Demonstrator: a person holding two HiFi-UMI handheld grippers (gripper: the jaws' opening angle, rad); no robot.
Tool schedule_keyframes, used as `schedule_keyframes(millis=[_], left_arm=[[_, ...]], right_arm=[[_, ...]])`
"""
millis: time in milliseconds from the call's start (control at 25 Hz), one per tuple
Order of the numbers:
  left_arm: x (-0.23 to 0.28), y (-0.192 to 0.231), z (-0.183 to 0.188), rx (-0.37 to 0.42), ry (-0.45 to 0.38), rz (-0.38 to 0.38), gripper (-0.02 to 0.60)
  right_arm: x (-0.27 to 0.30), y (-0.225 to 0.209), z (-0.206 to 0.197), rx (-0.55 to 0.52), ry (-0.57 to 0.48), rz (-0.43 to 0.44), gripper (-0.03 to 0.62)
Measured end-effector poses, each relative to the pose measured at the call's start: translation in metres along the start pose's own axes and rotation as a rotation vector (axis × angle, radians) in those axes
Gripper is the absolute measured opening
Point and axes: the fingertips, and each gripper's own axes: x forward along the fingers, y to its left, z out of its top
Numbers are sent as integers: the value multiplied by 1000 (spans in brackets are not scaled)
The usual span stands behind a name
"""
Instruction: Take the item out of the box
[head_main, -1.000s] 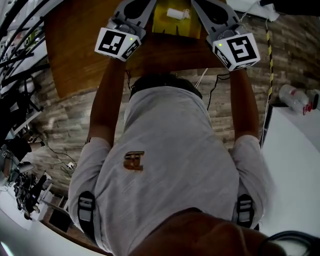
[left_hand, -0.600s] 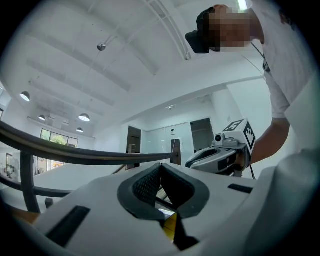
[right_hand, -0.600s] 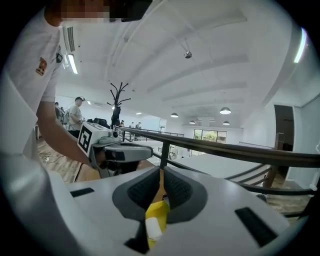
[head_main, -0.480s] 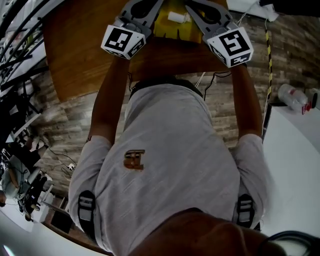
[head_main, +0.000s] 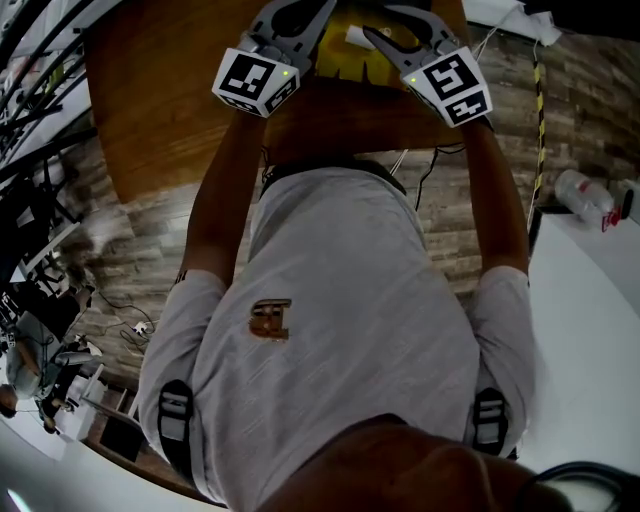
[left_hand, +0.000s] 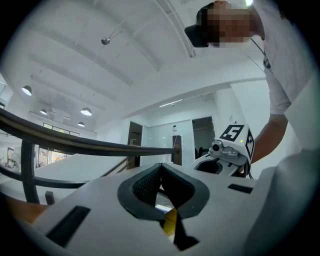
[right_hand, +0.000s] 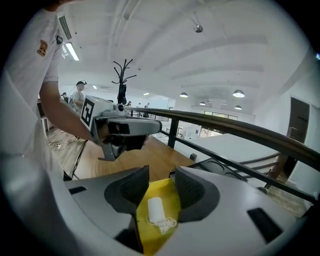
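A yellow box (head_main: 345, 68) lies on the wooden table (head_main: 160, 100) at the top of the head view. On it rests a small white roll with a cord (right_hand: 156, 210), also visible as a white item (head_main: 355, 38) in the head view. My right gripper (right_hand: 161, 182) points down at it. Its jaws have just been opening and now stand open, with the roll in the gap and untouched by the pads. My left gripper (left_hand: 160, 172) is held level at the box's left side with its pads (left_hand: 147, 186) meeting. A yellow sliver (left_hand: 170, 224) shows low in its gap.
A dark railing (right_hand: 225, 127) runs beyond the table's far edge. In the head view a white table (head_main: 590, 330) stands at the right with a plastic bottle (head_main: 585, 195) beside it, and cables lie on the floor (head_main: 130, 325). The person's torso fills the middle.
Both grippers have moved toward the top of the head view, over the yellow box. The right gripper has tilted down and its jaws have spread apart.
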Motion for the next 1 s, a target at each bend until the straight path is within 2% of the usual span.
schedule_keyframes(millis=[360,720,1000], left_arm=[[6,10,-16,-18,20,4,20],[10,20,-28,-26,33,5,20],[8,24,-32,-31,38,3,20]], right_arm=[[41,9,-61,-41,243,129,218],[76,13,-116,-82,467,223,221],[91,19,-139,-88,577,265,224]])
